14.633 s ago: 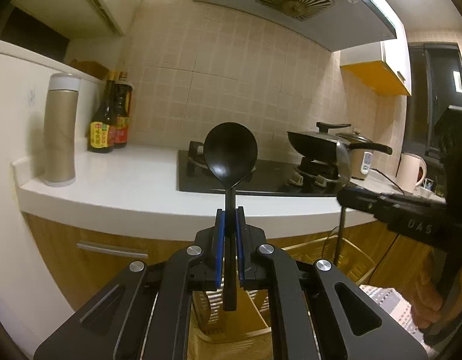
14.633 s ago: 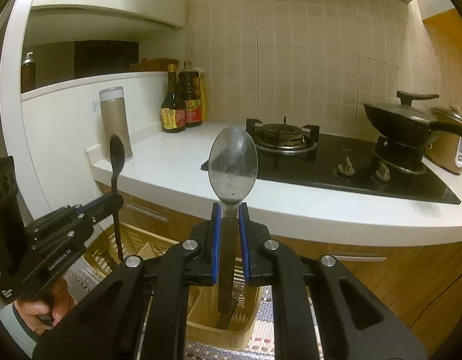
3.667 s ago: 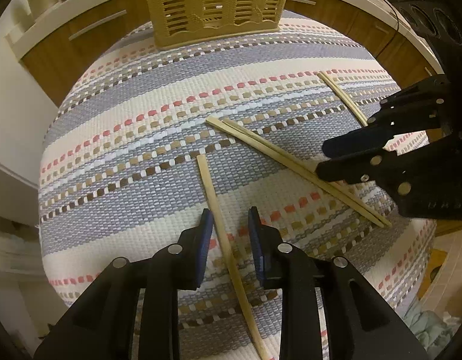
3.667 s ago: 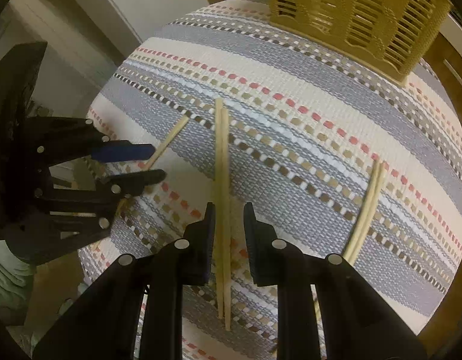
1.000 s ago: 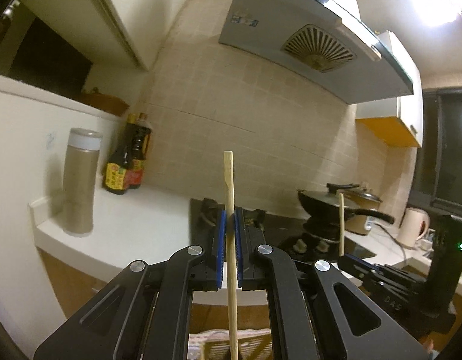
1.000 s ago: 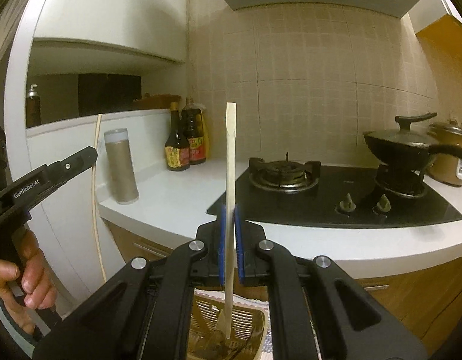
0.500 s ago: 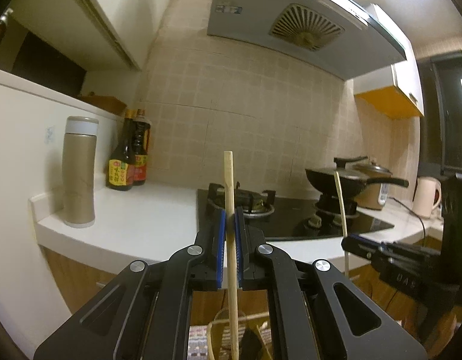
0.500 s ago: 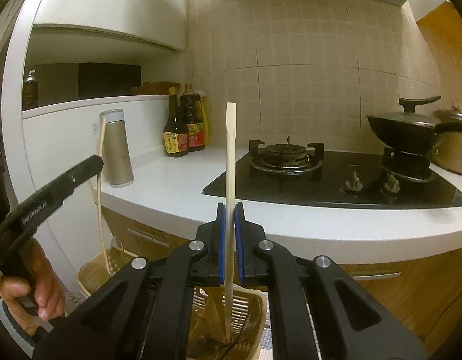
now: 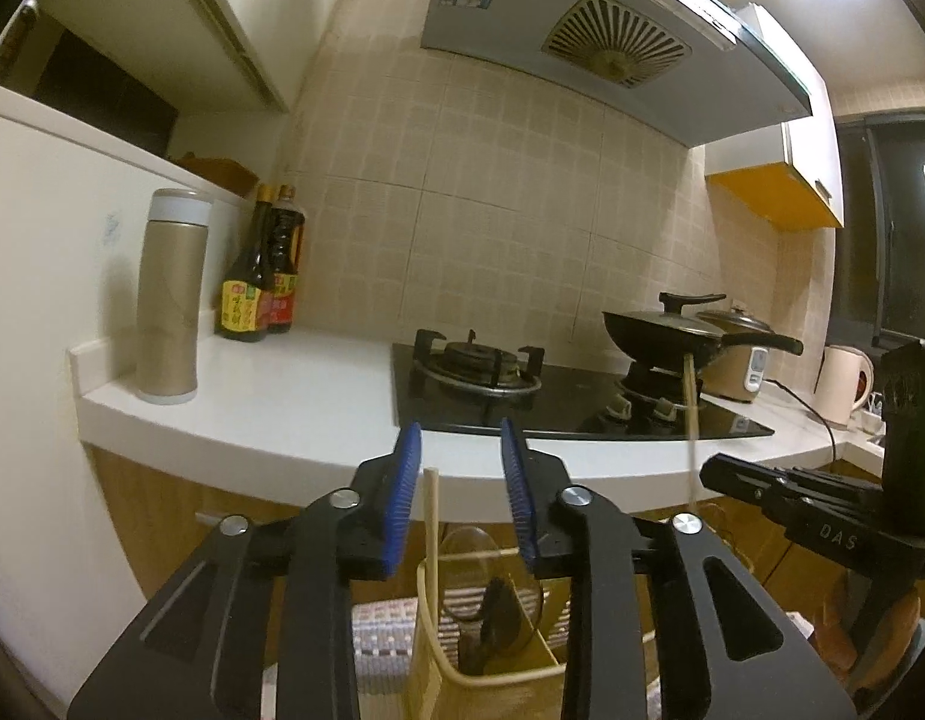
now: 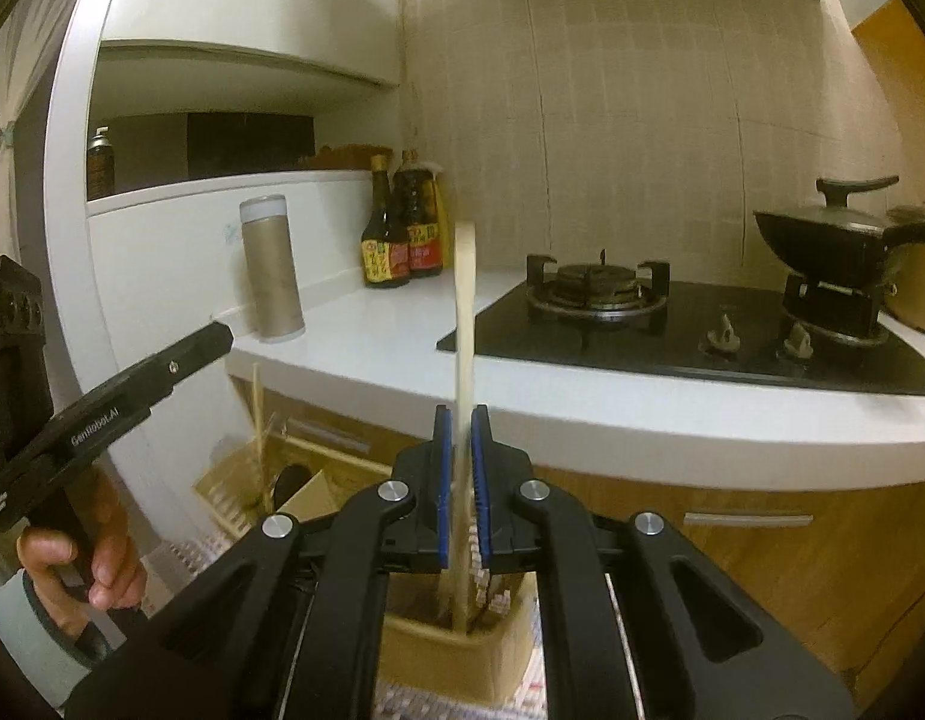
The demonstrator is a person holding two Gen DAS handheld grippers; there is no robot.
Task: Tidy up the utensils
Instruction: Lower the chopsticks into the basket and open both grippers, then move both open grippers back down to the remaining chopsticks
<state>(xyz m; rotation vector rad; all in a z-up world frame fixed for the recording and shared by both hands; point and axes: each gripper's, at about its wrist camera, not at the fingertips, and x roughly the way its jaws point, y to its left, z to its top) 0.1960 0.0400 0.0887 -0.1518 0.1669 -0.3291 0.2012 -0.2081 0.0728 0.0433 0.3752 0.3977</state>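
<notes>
My left gripper (image 9: 459,495) is open, its blue pads spread wide. A wooden chopstick (image 9: 431,534) stands free between them, its lower end in the tan utensil basket (image 9: 498,681) below, where a black spoon (image 9: 492,618) also sits. My right gripper (image 10: 461,480) has its pads slightly apart around a second chopstick (image 10: 464,324), which is blurred and upright over the basket (image 10: 456,654). The right gripper also shows in the left wrist view (image 9: 822,516), and the left gripper in the right wrist view (image 10: 120,396).
A white counter (image 9: 282,402) runs behind, with a gold flask (image 9: 168,294), two sauce bottles (image 9: 258,276), a black gas hob (image 9: 492,372) and a black wok (image 9: 672,336). A striped cloth (image 9: 378,630) lies under the basket. Wooden cabinet fronts (image 10: 732,546) stand below the counter.
My left gripper has opened and its chopstick has dropped into the basket. My right gripper's pads have parted a little, and its chopstick is blurred and sits lower.
</notes>
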